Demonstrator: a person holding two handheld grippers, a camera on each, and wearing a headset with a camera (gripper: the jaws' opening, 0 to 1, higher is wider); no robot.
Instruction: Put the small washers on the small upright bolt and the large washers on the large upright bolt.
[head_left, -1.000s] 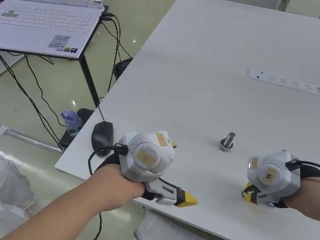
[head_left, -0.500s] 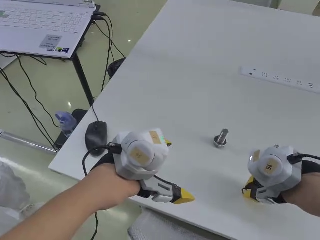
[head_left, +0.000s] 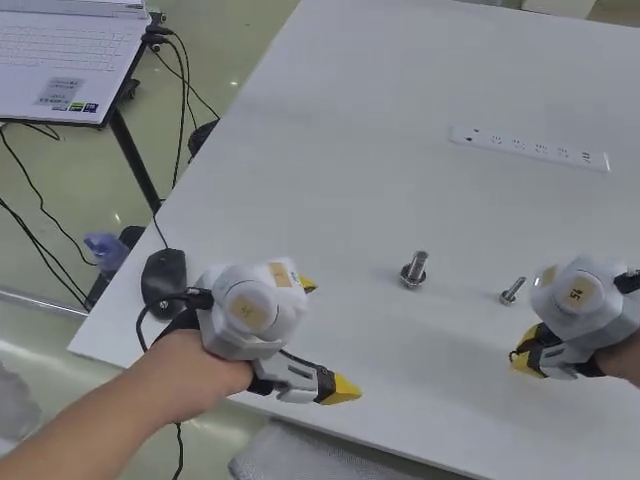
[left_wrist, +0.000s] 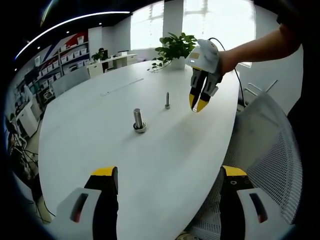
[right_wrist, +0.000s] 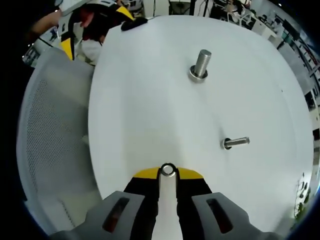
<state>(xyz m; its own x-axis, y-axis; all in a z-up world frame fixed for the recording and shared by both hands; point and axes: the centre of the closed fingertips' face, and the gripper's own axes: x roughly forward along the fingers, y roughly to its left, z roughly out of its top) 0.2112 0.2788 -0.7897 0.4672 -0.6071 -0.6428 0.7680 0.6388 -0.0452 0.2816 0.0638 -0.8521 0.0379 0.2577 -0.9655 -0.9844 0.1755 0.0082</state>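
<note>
The right gripper (right_wrist: 168, 174) has its fingers (right_wrist: 145, 175) closed on a washer (right_wrist: 164, 170), pinched at their tips over the white counter (right_wrist: 150, 110). The left gripper (left_wrist: 165, 175) has its fingers (left_wrist: 105, 172) spread wide, with nothing between them. The large bolt (left_wrist: 138, 120) stands upright on the counter. The small bolt (left_wrist: 167, 100) stands near it, closer to the right gripper.

table (head_left: 400, 150) white | large bolt (head_left: 414, 270), small bolt (head_left: 512, 291), washer (right_wrist: 168, 170) silver | left tool (left_wrist: 169, 174) white, yellow tips

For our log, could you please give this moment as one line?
left gripper open, empty | right gripper shut on washer | large bolt, small bolt upright
</note>
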